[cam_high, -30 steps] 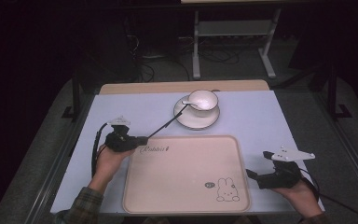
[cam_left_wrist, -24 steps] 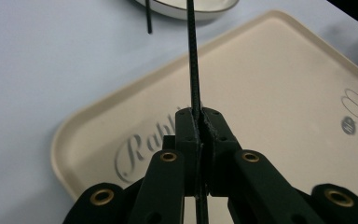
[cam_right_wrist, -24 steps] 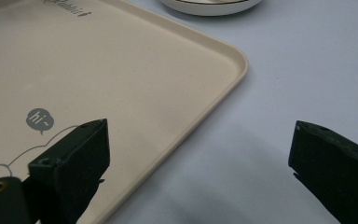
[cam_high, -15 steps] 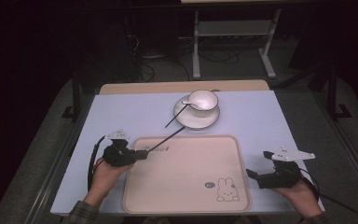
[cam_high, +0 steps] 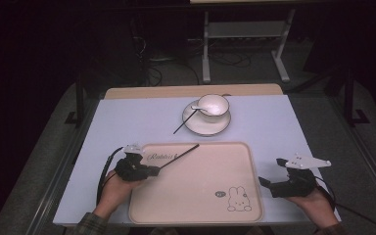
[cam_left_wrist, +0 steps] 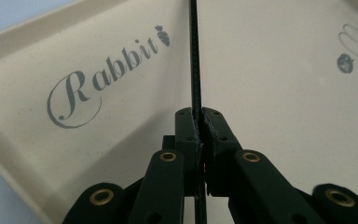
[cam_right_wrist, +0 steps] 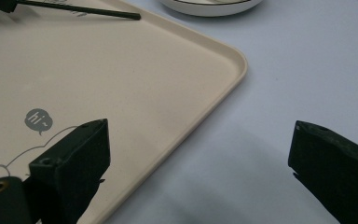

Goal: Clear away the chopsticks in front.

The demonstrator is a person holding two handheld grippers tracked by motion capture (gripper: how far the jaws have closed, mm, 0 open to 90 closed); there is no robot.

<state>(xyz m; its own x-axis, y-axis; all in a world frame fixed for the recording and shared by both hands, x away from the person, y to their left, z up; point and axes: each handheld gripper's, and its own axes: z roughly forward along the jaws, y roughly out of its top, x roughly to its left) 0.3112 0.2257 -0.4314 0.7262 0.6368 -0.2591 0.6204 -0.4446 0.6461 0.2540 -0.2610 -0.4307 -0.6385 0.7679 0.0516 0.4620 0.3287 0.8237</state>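
Over the tray's left part: left gripper clamped tight on a black chopstick | stick slanted above tray | right gripper gaped wide, empty, beside tray's right edge.

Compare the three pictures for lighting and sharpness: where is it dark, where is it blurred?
High view: the table is evenly lit and the room behind is nearly black. Left gripper view: the "Rabbit" lettering on the tray is sharp, while the nearest parts of the left tool look soft. Right gripper view: the right tool is blurred at its near edges and throws a faint shadow.
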